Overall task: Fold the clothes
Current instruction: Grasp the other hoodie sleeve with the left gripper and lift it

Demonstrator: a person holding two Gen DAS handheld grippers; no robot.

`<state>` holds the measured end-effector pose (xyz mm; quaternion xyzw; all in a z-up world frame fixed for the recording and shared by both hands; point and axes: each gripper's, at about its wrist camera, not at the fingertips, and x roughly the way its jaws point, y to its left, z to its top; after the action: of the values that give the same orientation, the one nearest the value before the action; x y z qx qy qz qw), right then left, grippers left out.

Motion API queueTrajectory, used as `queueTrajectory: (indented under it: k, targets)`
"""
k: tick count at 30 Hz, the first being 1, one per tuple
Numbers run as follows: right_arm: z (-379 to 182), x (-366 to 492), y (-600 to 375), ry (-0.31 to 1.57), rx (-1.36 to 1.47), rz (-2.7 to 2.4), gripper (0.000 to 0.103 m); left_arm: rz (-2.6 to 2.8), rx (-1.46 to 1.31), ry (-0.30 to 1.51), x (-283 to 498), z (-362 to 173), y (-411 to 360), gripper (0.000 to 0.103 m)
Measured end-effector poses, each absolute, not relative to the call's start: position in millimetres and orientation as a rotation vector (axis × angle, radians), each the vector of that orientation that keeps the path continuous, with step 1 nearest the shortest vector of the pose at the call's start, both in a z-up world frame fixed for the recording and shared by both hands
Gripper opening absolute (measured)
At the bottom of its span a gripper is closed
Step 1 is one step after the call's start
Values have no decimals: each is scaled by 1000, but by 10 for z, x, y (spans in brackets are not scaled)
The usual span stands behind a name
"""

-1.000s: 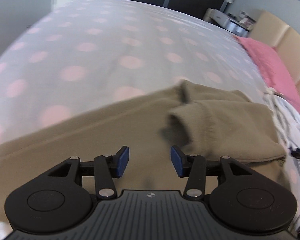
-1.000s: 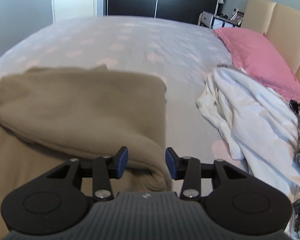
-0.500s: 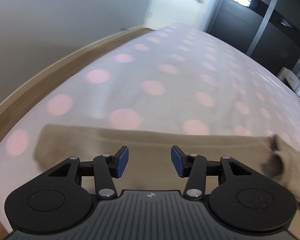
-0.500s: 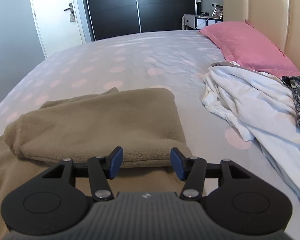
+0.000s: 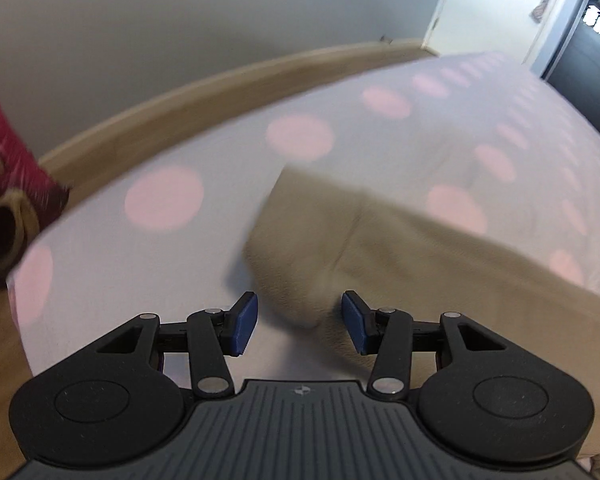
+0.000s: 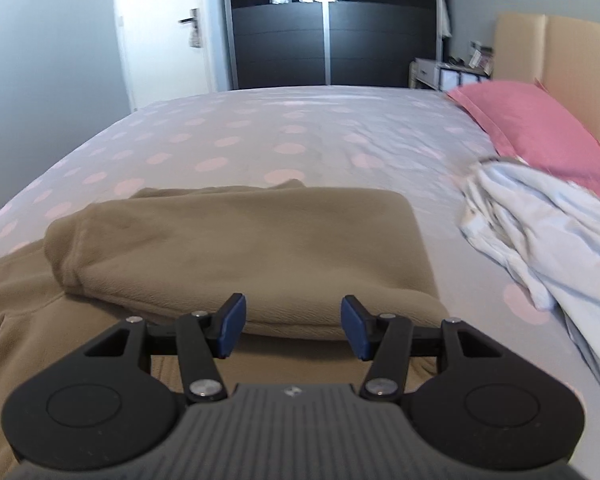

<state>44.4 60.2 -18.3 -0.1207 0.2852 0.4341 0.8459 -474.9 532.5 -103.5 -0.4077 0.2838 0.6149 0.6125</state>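
A tan fleece garment [image 6: 240, 248] lies on the bed, its right part folded back over itself. In the left wrist view one end of the tan garment [image 5: 339, 240] sits near the bed's corner. My left gripper [image 5: 299, 322] hangs just above that end, open, with the cloth's edge showing between the blue pads but not pinched. My right gripper [image 6: 292, 328] hovers open over the near edge of the fold, nothing between its pads.
The bed sheet [image 6: 300, 132] is pale with pink dots. A heap of white clothes [image 6: 539, 232] and a pink pillow [image 6: 531, 124] lie to the right. The wooden bed frame [image 5: 180, 112] runs along the left edge; a red cloth item [image 5: 4, 184] is beyond it.
My left gripper swung left along the garment to its far end near the bed's corner and tilted down. My right gripper drew back from the fold and its jaws widened.
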Motion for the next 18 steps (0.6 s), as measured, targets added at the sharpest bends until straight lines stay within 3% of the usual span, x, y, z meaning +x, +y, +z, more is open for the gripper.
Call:
queueTrajectory:
  k: [6, 7, 9, 13, 18]
  targets:
    - [-249, 311, 714, 570, -334, 953, 57, 1391, -965, 679, -4672, -1255, 5352, 50]
    - [-261, 304, 728, 570, -342, 952, 58, 1390, -941, 698, -4634, -1253, 5349, 48]
    - [-285, 302, 747, 574, -350, 951, 58, 1374, -913, 710, -4580, -1233, 5325, 30]
    - [-318, 325, 775, 581, -363, 942, 58, 1375, -856, 711, -4523, -1137, 5274, 24]
    - [-386, 354, 816, 618, -418, 898, 58, 1373, -779, 572, -4499, -722, 5158, 22]
